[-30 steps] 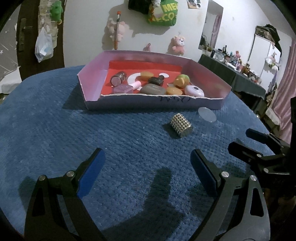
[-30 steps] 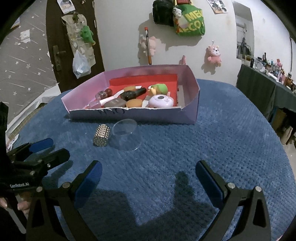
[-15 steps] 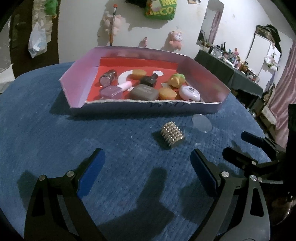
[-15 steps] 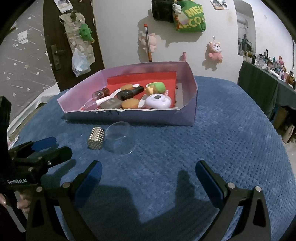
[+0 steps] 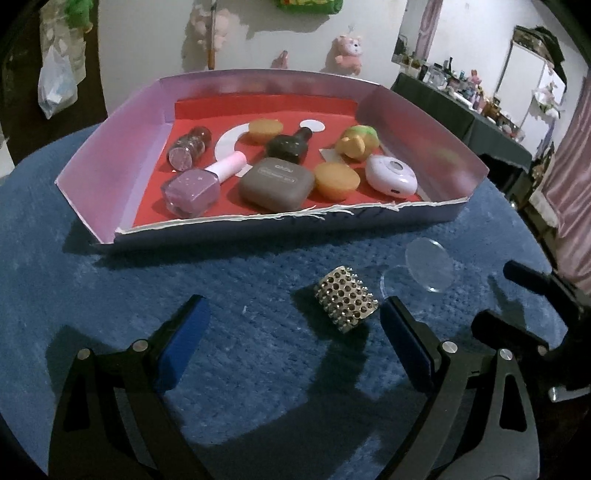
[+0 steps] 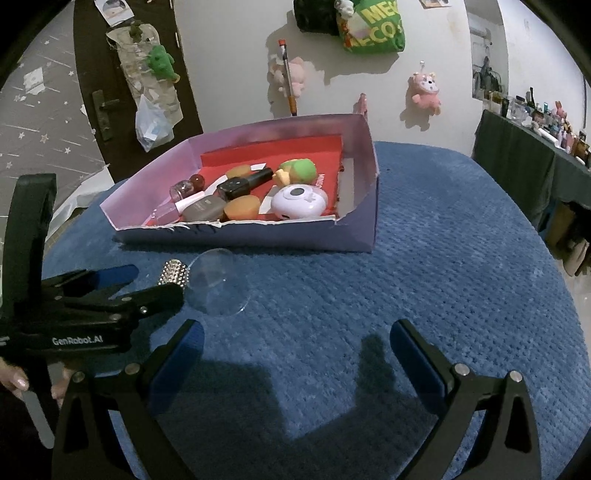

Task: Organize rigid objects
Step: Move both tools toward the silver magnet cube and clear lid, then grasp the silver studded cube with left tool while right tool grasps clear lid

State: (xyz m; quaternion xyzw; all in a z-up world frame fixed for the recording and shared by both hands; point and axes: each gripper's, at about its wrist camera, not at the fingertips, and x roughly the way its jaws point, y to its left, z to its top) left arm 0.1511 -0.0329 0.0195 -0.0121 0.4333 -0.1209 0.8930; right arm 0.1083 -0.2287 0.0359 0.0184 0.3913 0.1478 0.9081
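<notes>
Left claw (image 5: 291,332) hangs wide apart with the studded cylinder (image 5: 346,299) lying on the blue tabletop (image 5: 258,369) just inside its right finger, lined up for a pinch toward the purple tray (image 5: 406,218), while the right claw (image 6: 295,350) waits open and empty.

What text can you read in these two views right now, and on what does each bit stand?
"GenRobot.AI": white print on the left gripper body.
"MEC" over "ECOS": yellow letters, cut off, on the green bag on the wall.
Embossed label on the grey case: too blurred to read.
Handwriting on the box front wall: illegible.
White print on the box's red liner: too small to read.
</notes>
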